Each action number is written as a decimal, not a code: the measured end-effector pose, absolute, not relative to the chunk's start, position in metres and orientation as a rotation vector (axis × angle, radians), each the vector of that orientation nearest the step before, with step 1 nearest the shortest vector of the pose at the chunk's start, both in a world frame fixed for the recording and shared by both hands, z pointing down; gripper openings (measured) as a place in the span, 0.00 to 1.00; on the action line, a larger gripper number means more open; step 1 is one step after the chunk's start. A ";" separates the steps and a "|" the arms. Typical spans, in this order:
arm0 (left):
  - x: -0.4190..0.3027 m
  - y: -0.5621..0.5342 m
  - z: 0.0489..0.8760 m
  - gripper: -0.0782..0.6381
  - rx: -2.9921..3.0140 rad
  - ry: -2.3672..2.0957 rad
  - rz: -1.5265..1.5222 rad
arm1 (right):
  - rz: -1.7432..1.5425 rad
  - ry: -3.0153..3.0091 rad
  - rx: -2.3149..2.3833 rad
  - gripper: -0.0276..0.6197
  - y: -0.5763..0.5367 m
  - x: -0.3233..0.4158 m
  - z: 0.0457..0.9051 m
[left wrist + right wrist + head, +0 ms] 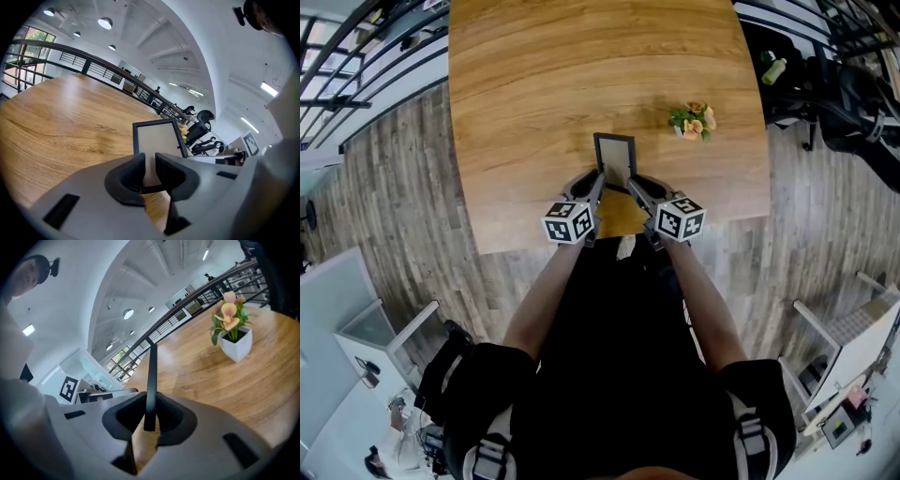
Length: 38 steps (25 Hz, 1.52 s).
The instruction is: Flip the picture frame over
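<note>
Wood-topped bench [534, 84] with just a few things on it, so the count is quick. One picture frame [615, 155], one little potted flower [693, 120], two tools, one in each hand.

The frame sits close to the bench's near edge, about halfway along it. The flower is further in and off toward the right edge, well apart from the frame.

I'd say we're mid-flip. The frame isn't lying flat. It looks tipped up on its lower edge, with that edge down by the wood.

The right tool [149, 416] has its jaws clamped on the frame's thin black border. Its own view sees the frame dead edge-on, running straight up out of the pads.

The left tool [149, 166] is different. Its jaws stand a narrow gap apart, and the frame's pale panel and lower bar show through that gap face-on. I don't see the pads biting on anything, so to me it looks more like it's steadying the frame than gripping it.

Next move, as I see it:
- Keep the right tool's pinch firm, since it's only got a skinny edge.
- Roll the frame past upright and lower it gently onto its other face.
- Use the left tool to catch or guide the panel.
- Don't let the bottom edge skate off the bench's near edge.

I can't tell whether the panel showing now is the front or the back.
</note>
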State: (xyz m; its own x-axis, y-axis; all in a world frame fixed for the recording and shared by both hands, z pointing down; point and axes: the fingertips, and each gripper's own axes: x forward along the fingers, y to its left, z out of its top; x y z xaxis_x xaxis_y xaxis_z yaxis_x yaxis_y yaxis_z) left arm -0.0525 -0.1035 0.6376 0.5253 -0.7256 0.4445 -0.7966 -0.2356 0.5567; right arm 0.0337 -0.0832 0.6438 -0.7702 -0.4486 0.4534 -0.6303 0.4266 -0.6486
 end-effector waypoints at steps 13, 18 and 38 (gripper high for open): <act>-0.026 -0.125 0.587 0.27 1.973 -1.262 0.051 | 0.608 -2.423 1.015 0.16 -0.098 0.024 0.629; -0.020 -0.131 0.588 0.35 1.940 -1.268 0.067 | 0.478 -2.395 1.019 0.16 -0.094 0.020 0.629; -0.023 -0.144 0.600 0.36 1.818 -1.254 0.021 | 0.035 -2.378 0.977 0.16 -0.086 0.010 0.605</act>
State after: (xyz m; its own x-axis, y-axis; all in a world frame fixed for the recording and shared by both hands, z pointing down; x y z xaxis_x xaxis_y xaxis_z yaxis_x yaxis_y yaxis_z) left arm -0.0234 -0.1442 0.6003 0.4856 -0.7380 0.4685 -0.7532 -0.0811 0.6528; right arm 0.0096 -0.0858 0.6053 -0.5754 -0.6399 0.5093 -0.6548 0.7336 0.1819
